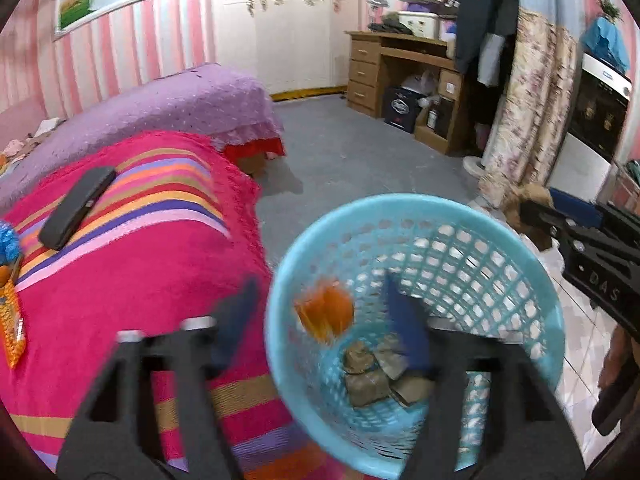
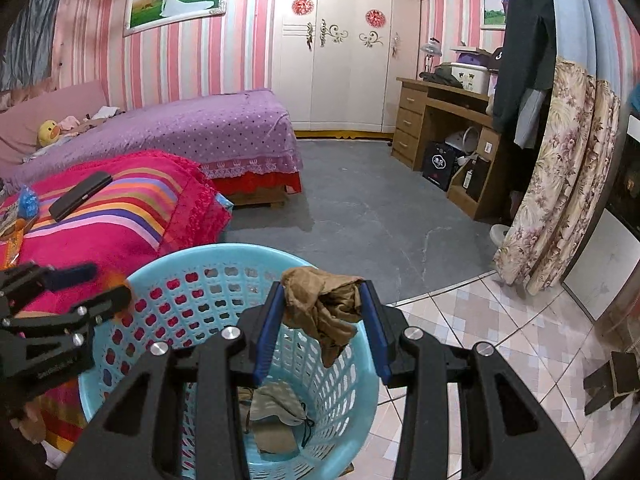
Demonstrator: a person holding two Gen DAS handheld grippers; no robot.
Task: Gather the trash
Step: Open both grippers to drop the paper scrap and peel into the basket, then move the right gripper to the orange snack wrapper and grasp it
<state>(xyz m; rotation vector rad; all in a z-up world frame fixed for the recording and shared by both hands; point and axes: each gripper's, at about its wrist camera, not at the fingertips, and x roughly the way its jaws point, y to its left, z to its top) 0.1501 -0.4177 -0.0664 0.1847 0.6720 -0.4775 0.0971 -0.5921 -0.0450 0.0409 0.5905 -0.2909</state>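
A light-blue mesh basket (image 1: pixel 400 200) (image 2: pixel 224 250) stands on the floor beside the bed. My left gripper (image 1: pixel 320 280) hangs open over its near rim, and a blurred orange wrapper (image 1: pixel 324 314) is loose in the air between the wide-apart fingers, touching neither. Seen from the right wrist, the left gripper (image 2: pixel 92 280) is at the basket's left rim. My right gripper (image 2: pixel 321 286) is shut on a crumpled brown cloth-like scrap (image 2: pixel 324 308) above the basket. Several brown crumpled pieces (image 1: pixel 372 376) (image 2: pixel 276 404) lie on the basket's bottom.
A pink striped blanket (image 1: pixel 132 280) covers the bed to the left, with a black flat case (image 1: pixel 78 206), an orange packet (image 1: pixel 12 320) and a blue crinkly thing (image 1: pixel 8 240) on it. A wooden desk (image 2: pixel 440 128) and a floral curtain (image 2: pixel 560 168) stand to the right across grey floor.
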